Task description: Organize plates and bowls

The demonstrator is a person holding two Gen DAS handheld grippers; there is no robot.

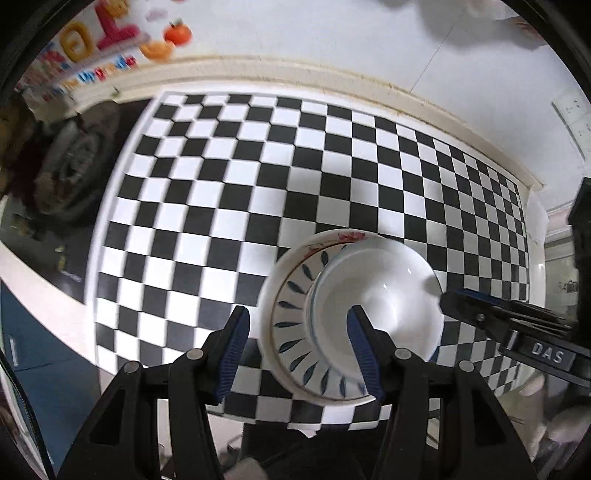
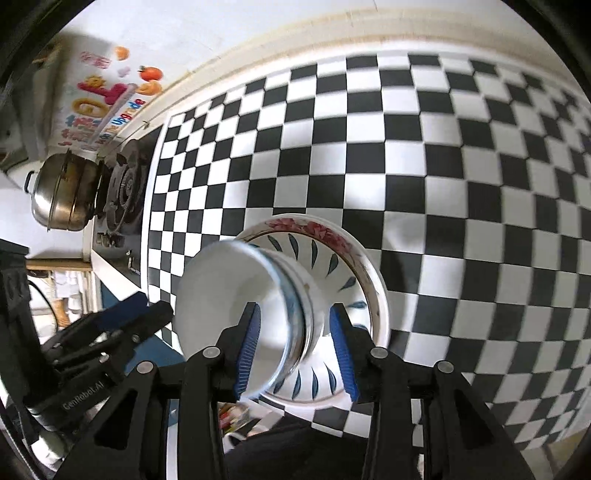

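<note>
A white bowl [image 1: 380, 295] [image 2: 221, 295] sits on top of a blue-leaf dish [image 1: 291, 314] [image 2: 325, 266]. That dish rests in a plate with a red floral rim [image 1: 347, 236] [image 2: 306, 225], near the front edge of the checkered cloth. My left gripper [image 1: 299, 354] [image 2: 147, 314] hangs above the stack's left side. One finger is over the white bowl and the other is outside the stack; neither pad touches. My right gripper [image 2: 295, 347] [image 1: 461, 304] hovers at the stack's right side, its jaws straddling the white bowl's rim with gaps on both sides. Both are open and hold nothing.
A black-and-white checkered cloth [image 1: 258, 166] covers the counter up to a cream wall ledge [image 1: 332, 74]. To the left are a gas burner [image 2: 123, 195] and a steel pot [image 2: 62, 192]. Colourful stickers [image 1: 110, 33] mark the wall. The counter's front edge runs just below the stack.
</note>
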